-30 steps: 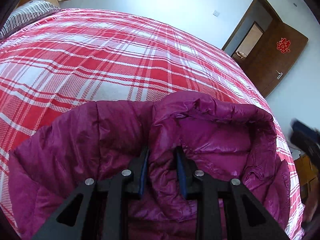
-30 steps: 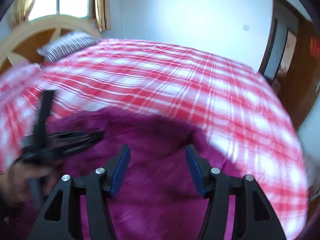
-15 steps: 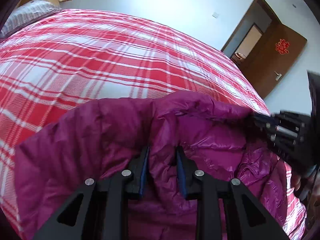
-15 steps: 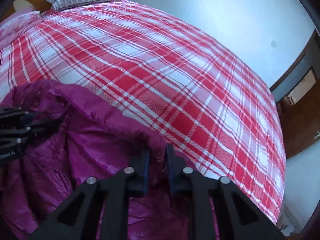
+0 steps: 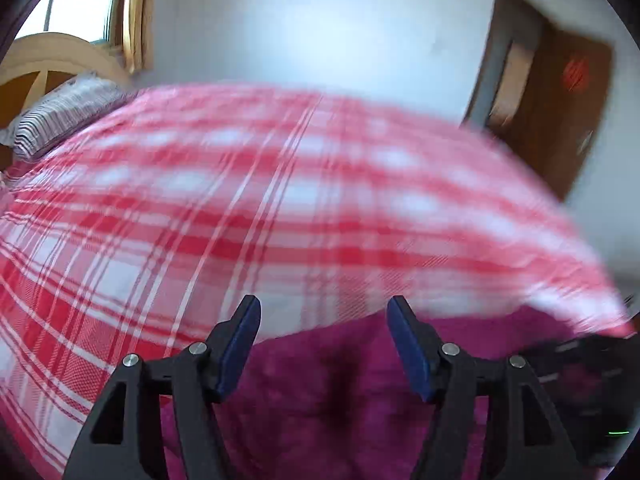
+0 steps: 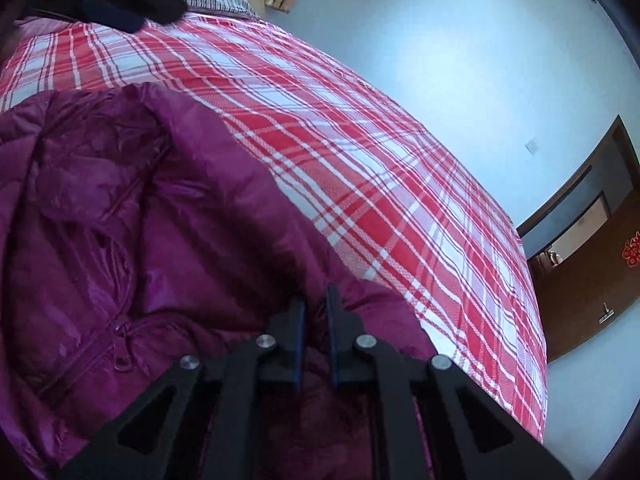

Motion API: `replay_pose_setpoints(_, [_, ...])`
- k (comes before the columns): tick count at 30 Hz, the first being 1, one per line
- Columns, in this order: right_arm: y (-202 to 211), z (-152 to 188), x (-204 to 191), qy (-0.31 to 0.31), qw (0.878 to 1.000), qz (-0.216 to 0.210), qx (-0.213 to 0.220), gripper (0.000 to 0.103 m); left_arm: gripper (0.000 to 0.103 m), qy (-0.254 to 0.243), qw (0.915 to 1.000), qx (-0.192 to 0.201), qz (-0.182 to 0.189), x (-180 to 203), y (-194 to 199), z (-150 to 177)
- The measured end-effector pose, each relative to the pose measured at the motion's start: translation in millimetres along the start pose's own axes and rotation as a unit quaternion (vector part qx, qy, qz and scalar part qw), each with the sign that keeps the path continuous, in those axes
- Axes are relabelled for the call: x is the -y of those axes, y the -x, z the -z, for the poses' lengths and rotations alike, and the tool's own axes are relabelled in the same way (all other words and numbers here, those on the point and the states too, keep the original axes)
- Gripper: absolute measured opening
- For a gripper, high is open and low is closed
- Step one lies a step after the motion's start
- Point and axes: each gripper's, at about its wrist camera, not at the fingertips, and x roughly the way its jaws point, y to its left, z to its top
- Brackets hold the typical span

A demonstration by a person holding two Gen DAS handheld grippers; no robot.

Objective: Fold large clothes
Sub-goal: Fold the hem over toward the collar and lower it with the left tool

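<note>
Jacket on bed: right gripper jaws pinching its edge; left gripper jaws opening, jacket below, w/o contact.

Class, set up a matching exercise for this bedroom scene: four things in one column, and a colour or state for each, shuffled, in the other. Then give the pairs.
Things:
1. jacket
2. bedspread
3. left gripper
4. right gripper

Colours or states:
A. jaws opening, nothing pinched between them
B. red and white plaid
C. shut on purple fabric
D. purple, lying on the bed

Pairs: 1-D, 2-B, 3-A, 4-C
</note>
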Motion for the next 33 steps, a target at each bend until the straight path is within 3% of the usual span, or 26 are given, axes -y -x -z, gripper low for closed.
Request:
replay_pose_setpoints(2, [-1,3,3,-0.011,1.000,0.002,-0.002,0.011,0.066,-0.016,0.9992,-0.032,-0.019,0,-18,16])
replay_pose_setpoints(9, [-4,6,5,-0.017,1.000,-0.006,-0.016,0.011,0.067,-0.055,0.9967,-0.034,-0.050,7,-20,41])
replay_pose_setpoints(14, [23,4,27,-0.069,0.995,-0.066,-0.028,0.021,0.067,-0.049,0.9971,-0.035,-0.047,6,-24,39])
replay_pose_setpoints(17, [48,-7,61,-0.172,0.980,-0.102,0.007,0.028,0.067,-0.050,0.9970,-0.034,-0.048,8,-24,40])
replay_pose_setpoints(18, [50,-12,75,-0.227,0.967,-0.114,0.014,0.035,0.067,-0.050,0.9970,-0.033,-0.048,8,-25,39])
replay_pose_setpoints(21, [36,-21,88,-0.313,0.944,-0.106,0.006,0.048,0.067,-0.051,0.9970,-0.033,-0.049,8,-25,40])
replay_pose_setpoints(22, [26,-25,84,-0.313,0.944,-0.107,-0.004,0.048,0.067,-0.051,0.9970,-0.034,-0.049,8,-25,40])
replay_pose_setpoints(25, [-6,-23,59,-0.266,0.959,-0.081,-0.055,0.046,0.067,-0.047,0.9973,-0.032,-0.046,7,-23,39])
replay_pose_setpoints(27, [-23,-4,56,-0.275,0.953,-0.089,-0.086,0.040,0.067,-0.044,0.9977,-0.029,-0.044,6,-18,39])
replay_pose_setpoints(30, [-18,10,56,-0.291,0.948,-0.107,-0.074,0.040,0.067,-0.040,0.9983,-0.006,-0.042,9,0,36])
replay_pose_setpoints(33, [-17,11,48,-0.264,0.958,-0.092,-0.071,0.040,0.067,-0.032,0.9986,0.035,-0.022,23,22,27])
